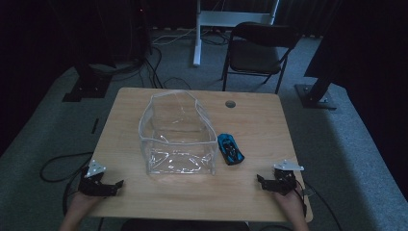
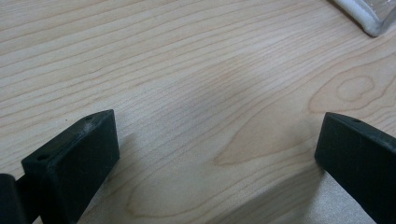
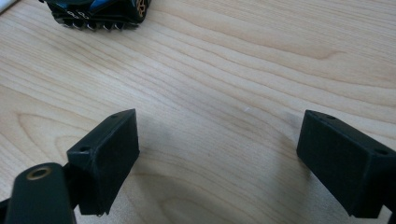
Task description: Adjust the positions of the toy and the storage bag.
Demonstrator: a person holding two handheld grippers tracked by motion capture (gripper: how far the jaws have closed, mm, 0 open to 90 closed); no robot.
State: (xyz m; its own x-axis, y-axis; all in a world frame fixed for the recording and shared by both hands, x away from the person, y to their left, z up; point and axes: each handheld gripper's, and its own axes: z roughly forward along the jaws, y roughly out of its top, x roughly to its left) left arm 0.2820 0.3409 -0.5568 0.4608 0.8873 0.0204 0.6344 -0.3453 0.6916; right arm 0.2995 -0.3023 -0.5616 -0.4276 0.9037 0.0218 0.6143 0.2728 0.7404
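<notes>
A clear plastic bag (image 1: 178,137) with a white rim stands open in the middle of the wooden table (image 1: 255,120). Just to its right lies a small blue and black toy car (image 1: 230,149); its rear end (image 3: 100,11) shows at the top left of the right gripper view. My left gripper (image 1: 118,184) rests near the table's front left corner, open, with bare wood between its jaws (image 2: 217,140). My right gripper (image 1: 260,180) sits near the front right corner, open and empty (image 3: 219,135), pointing toward the car. A corner of the bag's rim (image 2: 369,18) shows in the left gripper view.
A round cable hole (image 1: 230,104) sits near the table's far edge. Beyond the table stand a dark folding chair (image 1: 257,53) and a white desk leg (image 1: 197,33). Cables (image 1: 149,62) run over the grey carpet.
</notes>
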